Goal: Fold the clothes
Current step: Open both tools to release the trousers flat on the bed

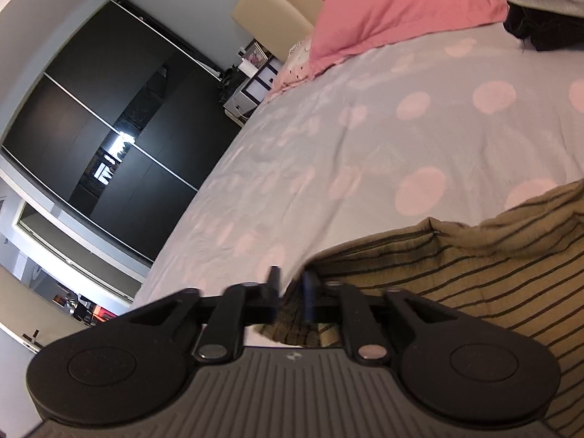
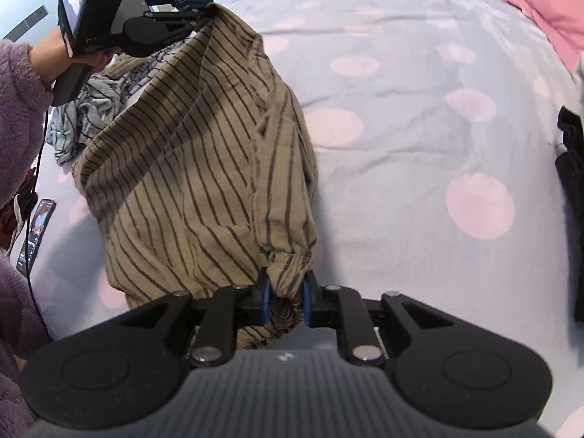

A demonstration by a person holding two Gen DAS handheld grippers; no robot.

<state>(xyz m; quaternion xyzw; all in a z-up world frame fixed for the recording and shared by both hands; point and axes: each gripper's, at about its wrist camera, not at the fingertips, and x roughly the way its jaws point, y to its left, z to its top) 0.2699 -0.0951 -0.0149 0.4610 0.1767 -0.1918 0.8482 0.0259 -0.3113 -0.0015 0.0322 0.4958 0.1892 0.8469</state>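
Note:
A tan garment with dark stripes (image 2: 204, 168) hangs stretched between my two grippers above the bed. My right gripper (image 2: 286, 284) is shut on a bunched corner of it. My left gripper (image 2: 204, 9) shows at the top left of the right wrist view, shut on the other corner. In the left wrist view my left gripper (image 1: 292, 284) pinches the garment's edge, and the garment (image 1: 474, 273) spreads to the lower right.
The bed sheet (image 2: 419, 146) is grey with pink dots. A pink pillow (image 1: 401, 7) lies at the head. Dark clothes (image 2: 573, 168) lie at the right edge, a crumpled grey-blue garment (image 2: 84, 116) and a phone (image 2: 34, 233) at the left. A black wardrobe (image 1: 102, 127) stands beside the bed.

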